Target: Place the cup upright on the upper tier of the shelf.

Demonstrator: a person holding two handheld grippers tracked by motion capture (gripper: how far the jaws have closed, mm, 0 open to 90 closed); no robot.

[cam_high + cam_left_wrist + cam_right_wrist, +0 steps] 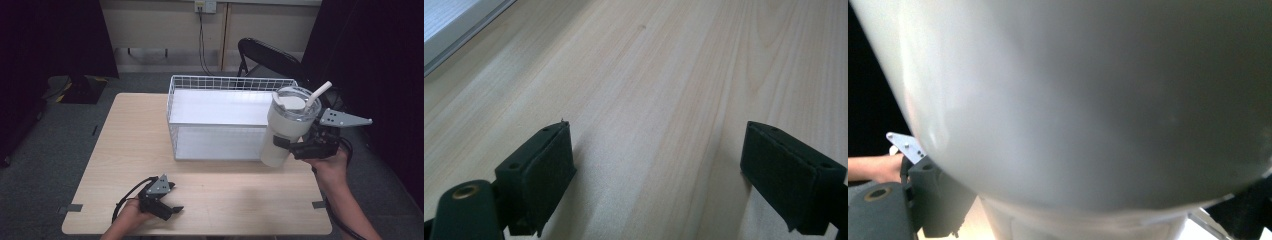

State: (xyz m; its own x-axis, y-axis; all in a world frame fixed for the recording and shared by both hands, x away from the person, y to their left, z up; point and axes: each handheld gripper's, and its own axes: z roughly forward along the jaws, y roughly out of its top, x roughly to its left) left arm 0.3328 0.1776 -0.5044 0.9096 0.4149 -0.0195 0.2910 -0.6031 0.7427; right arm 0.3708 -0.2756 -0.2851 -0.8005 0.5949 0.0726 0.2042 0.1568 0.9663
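Observation:
A tall white tumbler (287, 131) with a clear lid and a white straw (318, 93) hangs in the air by the right front corner of the white wire basket (220, 84). My right gripper (291, 146) is shut on the tumbler's side, and the cup's white wall (1088, 100) looms close in the right gripper view. My left gripper (172, 199) lies low on the wooden table (130, 135) near its front left edge. Its black pads (549, 165) stand wide apart over bare wood, open with nothing between them.
The wire basket sits at the back middle of the table with a white floor inside it. A black folding chair (265, 52) stands behind the table. Dark curtains hang at both sides. A corner of the basket (454, 25) shows in the left gripper view.

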